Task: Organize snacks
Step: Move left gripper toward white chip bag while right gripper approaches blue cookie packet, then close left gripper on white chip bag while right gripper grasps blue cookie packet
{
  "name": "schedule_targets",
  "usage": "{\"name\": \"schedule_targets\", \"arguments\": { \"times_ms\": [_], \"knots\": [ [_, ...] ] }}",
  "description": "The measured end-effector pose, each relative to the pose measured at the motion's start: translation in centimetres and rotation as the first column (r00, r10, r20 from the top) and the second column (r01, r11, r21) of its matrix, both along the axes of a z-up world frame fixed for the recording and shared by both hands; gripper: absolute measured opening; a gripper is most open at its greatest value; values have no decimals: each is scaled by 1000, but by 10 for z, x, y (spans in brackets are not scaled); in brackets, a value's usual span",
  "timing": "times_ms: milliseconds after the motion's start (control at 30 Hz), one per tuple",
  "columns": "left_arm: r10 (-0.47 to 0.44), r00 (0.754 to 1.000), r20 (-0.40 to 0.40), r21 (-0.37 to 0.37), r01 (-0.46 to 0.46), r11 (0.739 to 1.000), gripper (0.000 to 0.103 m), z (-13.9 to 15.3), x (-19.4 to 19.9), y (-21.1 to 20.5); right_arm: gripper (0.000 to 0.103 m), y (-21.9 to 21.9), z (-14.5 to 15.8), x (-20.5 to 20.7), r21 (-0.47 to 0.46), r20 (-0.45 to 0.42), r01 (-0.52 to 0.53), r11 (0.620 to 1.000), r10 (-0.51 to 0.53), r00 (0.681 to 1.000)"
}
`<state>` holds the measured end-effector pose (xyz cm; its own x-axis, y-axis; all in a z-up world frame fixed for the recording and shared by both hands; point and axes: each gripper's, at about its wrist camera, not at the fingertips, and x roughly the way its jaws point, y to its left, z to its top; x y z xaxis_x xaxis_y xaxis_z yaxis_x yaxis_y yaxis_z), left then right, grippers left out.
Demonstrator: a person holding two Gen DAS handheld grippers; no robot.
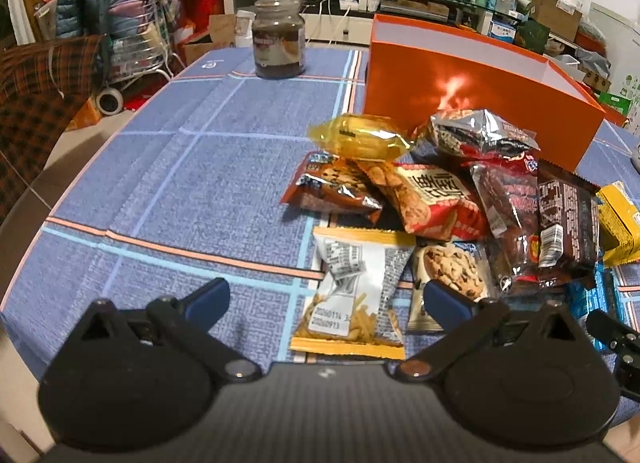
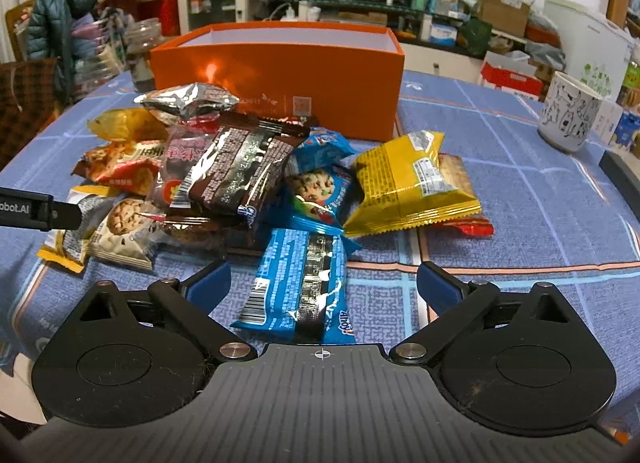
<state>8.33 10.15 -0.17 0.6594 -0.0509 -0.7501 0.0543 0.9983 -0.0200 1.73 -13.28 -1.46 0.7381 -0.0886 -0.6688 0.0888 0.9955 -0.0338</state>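
Note:
A pile of snack packets lies on the blue checked tablecloth (image 1: 180, 183) in front of an open orange box (image 1: 472, 95), which also shows in the right wrist view (image 2: 280, 75). My left gripper (image 1: 326, 301) is open, its jaws on either side of a white and orange packet of stick snacks (image 1: 352, 291). My right gripper (image 2: 324, 283) is open around the near end of a blue cookie packet (image 2: 304, 283). A brown packet (image 2: 240, 171), a yellow packet (image 2: 412, 183) and a clear yellow packet (image 1: 360, 137) lie in the pile.
A dark glass jar (image 1: 279, 37) stands at the far side of the table. A white patterned mug (image 2: 568, 119) stands at the right. A dark flat object (image 2: 622, 179) lies at the right table edge. Chairs, a cart and cluttered shelves surround the table.

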Motion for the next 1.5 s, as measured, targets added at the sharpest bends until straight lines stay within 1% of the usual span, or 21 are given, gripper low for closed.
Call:
{"name": "schedule_targets", "arguments": {
  "times_ms": [200,600,967,1500],
  "knots": [
    [8,1000,10,0,-8,1000,102,1,-2,1,92,2,0,0,8,-5,-13,1000,13,1000],
    [-1,1000,-6,7,1,1000,102,-1,0,-1,92,3,-3,2,6,-27,-11,1000,11,1000],
    [-3,1000,-8,7,3,1000,102,-1,-1,-2,92,3,-2,3,5,-31,-16,1000,16,999],
    [-3,1000,-13,37,4,999,102,-4,-2,-8,92,3,-2,3,11,-33,-15,1000,16,999]
  ]
}}
